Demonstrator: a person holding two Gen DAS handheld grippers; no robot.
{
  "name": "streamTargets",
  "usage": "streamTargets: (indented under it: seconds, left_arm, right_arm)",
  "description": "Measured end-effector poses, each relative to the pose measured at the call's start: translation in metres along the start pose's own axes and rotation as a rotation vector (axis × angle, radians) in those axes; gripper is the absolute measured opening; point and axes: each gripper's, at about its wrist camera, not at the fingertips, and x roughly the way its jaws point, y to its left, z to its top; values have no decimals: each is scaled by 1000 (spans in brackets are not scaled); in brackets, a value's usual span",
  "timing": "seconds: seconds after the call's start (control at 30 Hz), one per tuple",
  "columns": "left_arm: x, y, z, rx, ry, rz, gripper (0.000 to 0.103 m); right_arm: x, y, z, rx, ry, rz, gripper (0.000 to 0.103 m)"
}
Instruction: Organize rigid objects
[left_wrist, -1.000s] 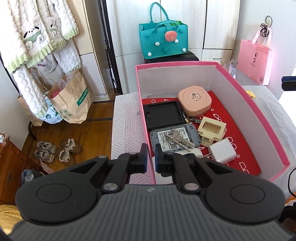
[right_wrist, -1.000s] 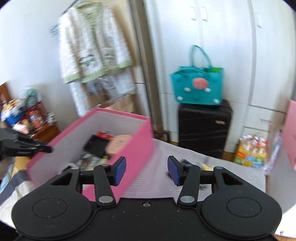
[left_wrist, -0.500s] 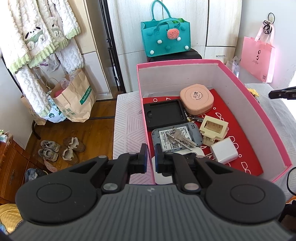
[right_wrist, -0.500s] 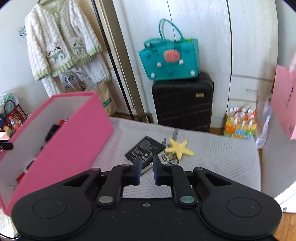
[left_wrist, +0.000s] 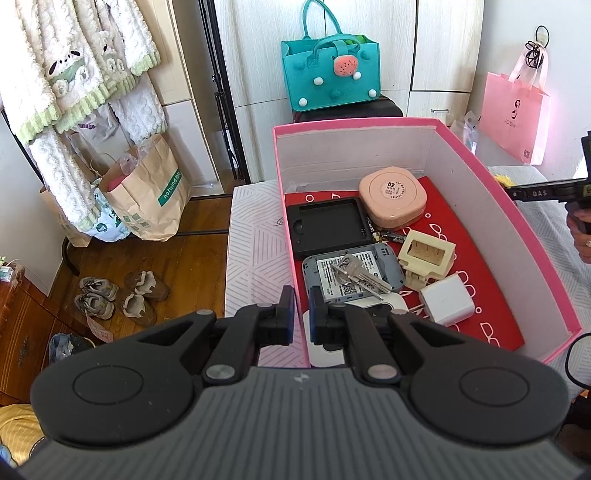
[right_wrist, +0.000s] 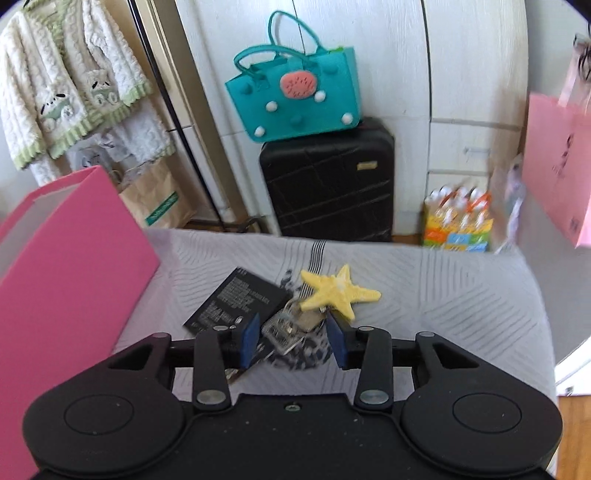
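Note:
My left gripper (left_wrist: 302, 312) is shut on the near left wall of the pink box (left_wrist: 517, 225). The box holds a pink round case (left_wrist: 392, 201), a black tray (left_wrist: 327, 228), a grey device with a key (left_wrist: 358, 275) on it, a cream block (left_wrist: 428, 254) and a white charger (left_wrist: 447, 303). My right gripper (right_wrist: 293, 341) is open, low over a bunch of keys (right_wrist: 291, 326) on the bed. A black battery (right_wrist: 236, 299) lies left of the keys and a yellow starfish (right_wrist: 338, 290) just beyond. The box side (right_wrist: 62, 266) stands at the left.
The grey patterned bed cover (right_wrist: 424, 291) carries everything. A black suitcase (right_wrist: 328, 177) with a teal bag (right_wrist: 295, 85) stands behind the bed. A pink paper bag (right_wrist: 554, 162) hangs at right. Shoes (left_wrist: 122, 291) and paper bags (left_wrist: 147, 195) sit on the wooden floor left.
My right gripper swung right from the box to the items on the bed, came down over the keys, and its fingers closed, then opened. The left gripper kept its grip on the box wall.

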Motion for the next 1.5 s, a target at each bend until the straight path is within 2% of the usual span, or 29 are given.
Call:
streamTargets:
  seconds: [0.07,0.17,0.2,0.27,0.3,0.43,0.53,0.7,0.87,0.9,0.97,1.07,1.13,1.3,1.33,1.37,1.43,1.5]
  left_arm:
    - [1,0,0,-1,0,-3,7]
    - [2,1,0,-1,0,-7,7]
    - [2,1,0,0,0,-8,7]
    - [1,1,-1,2,-1,-8,7]
    - [2,1,-1,2,-2,-9,7]
    - [1,2,-2,4,-3,-10,7]
    - [1,2,-2,5,-6,-13,7]
    - [0,2,-2,8,-7,-12,7]
    - [0,2,-2,6,-6,-14,7]
    - [0,1,-2,7,-7,-13,7]
    - [0,2,-2,7,-6,-12,7]
    - [1,1,-1,8,-7,-13,7]
    - [1,0,0,8,-6,-13,7]
    - [1,0,1,11,-5,-12,7]
    - [1,0,1,10,-4,-11,7]
    - [1,0,0,10,-4,-11,7]
    - [1,0,0,12,-5,-11,7]
    - [1,0,1,13,-5,-10,7]
  right_arm:
    - [2,1,1,7,0,15,49]
    - [3,3,-3,-6,-30,8,47]
    - [2,5,-4,-22,-37,2,42]
    - [-4,9,-6,-46,-41,-3,17]
    - [-7,11,-6,-53,-38,1,10]
    - [-20,11,-10,-36,-13,2,6]
    - [-29,7,-13,-9,12,41,4]
    - [-41,9,-22,-15,75,102,4]
    - [-49,22,-32,-128,70,11,12]
    - [-49,22,-33,-144,70,5,15]
    - [-48,22,-34,-152,72,15,31]
    - [-45,24,-33,-156,60,31,40]
    - [-40,26,-31,-168,41,5,48]
    - [-22,33,-32,-197,20,-23,47]
    - [-22,33,-33,-194,11,-18,33]
    - [-23,34,-33,-206,5,-15,23]
    - [-27,38,-34,-250,16,-4,23]
    - [-34,40,-33,-233,5,10,22]
